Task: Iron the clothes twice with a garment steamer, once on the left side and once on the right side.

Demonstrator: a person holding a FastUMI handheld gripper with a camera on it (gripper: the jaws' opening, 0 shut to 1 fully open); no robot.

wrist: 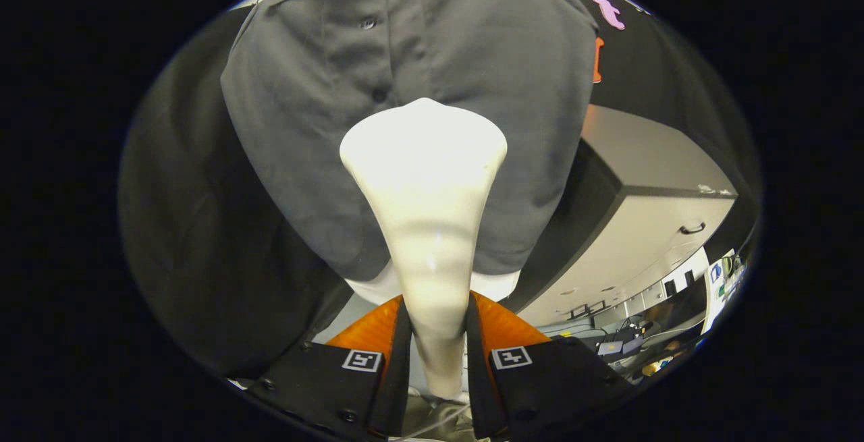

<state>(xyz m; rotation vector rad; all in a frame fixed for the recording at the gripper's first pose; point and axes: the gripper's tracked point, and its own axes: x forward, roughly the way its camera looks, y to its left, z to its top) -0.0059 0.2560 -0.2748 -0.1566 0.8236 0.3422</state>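
A dark grey buttoned shirt hangs in front of me, its button placket running down just left of centre. A cream-white garment steamer stands between my fingers, its handle clamped on both sides and its wide head pressed against the shirt's lower middle, just below a button. My gripper is shut on the steamer's handle. The steamer's head hides the part of the shirt behind it. The shirt's hem hangs just beyond my fingertips.
A white cabinet with a dark handle stands to the right of the shirt. Beyond it lies a cluttered desk area with small items. Black cloth hangs to the left of the shirt.
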